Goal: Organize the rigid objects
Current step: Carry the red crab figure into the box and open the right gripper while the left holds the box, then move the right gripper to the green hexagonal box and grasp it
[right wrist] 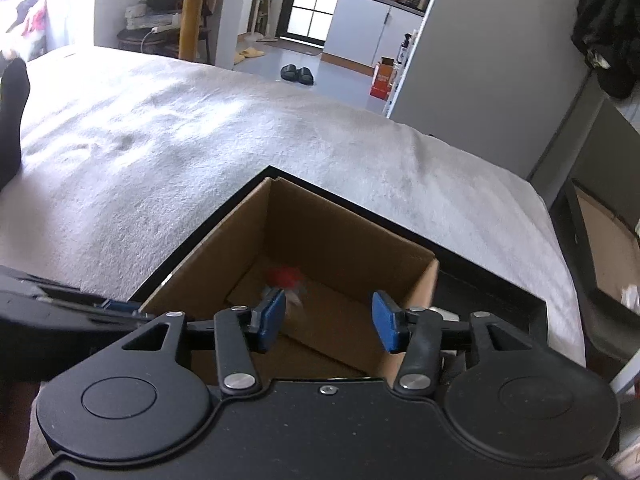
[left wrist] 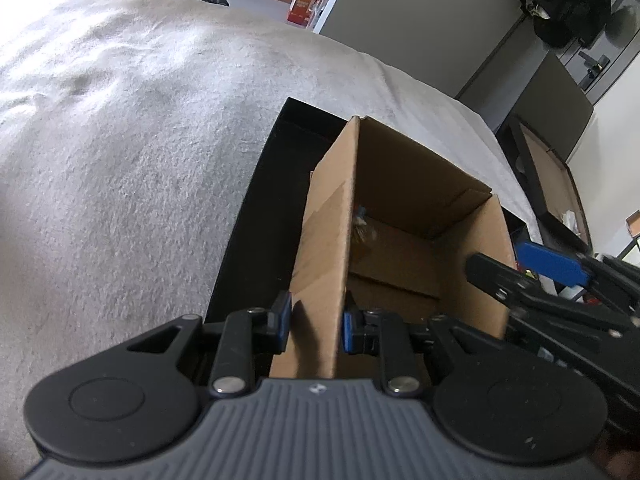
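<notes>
One grey blanket [right wrist: 168, 128] under cardboard box [right wrist: 320, 232].

Both cameras sit just behind their own claws and look steeply down and forward, close over an open cardboard box [left wrist: 400, 216] on a grey-covered bed [left wrist: 120, 140]. The left wrist view rides the box's near left wall, with the left claw [left wrist: 316, 324] straddling it. The right wrist view hangs over the box's open mouth behind the right claw [right wrist: 328, 320]. Both share the box, the bed and the room beyond, and each catches the other claw at its edge.
</notes>
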Demonstrator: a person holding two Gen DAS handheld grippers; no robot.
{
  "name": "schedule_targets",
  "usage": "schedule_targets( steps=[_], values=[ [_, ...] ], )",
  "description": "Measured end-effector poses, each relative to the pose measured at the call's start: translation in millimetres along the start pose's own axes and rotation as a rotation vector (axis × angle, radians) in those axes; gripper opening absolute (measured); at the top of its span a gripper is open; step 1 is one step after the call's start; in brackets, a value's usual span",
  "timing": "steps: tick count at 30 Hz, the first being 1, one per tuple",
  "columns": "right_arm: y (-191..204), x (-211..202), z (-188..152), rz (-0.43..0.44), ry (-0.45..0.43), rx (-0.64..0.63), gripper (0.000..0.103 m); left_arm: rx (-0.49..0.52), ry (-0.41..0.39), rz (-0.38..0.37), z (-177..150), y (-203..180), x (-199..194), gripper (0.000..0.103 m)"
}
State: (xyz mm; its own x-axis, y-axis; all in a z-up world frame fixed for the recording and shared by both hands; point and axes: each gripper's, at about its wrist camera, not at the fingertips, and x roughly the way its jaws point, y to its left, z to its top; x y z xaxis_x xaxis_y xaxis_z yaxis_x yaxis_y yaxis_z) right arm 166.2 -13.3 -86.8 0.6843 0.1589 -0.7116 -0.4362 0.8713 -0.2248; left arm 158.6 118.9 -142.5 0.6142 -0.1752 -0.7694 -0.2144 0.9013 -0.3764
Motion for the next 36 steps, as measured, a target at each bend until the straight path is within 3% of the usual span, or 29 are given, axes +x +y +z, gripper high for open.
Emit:
schedule_targets(
  steps=[8, 18, 36],
  values=[
    [-22.4, -16.7, -13.6, 0.015, -0.007, 0.054, 0.052, 0.018, 0.006, 0.021, 1.7, -2.1, 2.0, 0.022],
    [-47.9, -29.5, -23.2, 0.023, -0.005, 0.082, 0.055, 0.061, -0.005, 0.109, 4.8, -8.7, 0.4, 0.023],
    [-118.3, -22.5, -71.2, 0.015, 0.026, 0.244, 0.056, 0.221, -0.040, 0.314, -4.3, -48.0, 4.6, 0.067]
  ],
)
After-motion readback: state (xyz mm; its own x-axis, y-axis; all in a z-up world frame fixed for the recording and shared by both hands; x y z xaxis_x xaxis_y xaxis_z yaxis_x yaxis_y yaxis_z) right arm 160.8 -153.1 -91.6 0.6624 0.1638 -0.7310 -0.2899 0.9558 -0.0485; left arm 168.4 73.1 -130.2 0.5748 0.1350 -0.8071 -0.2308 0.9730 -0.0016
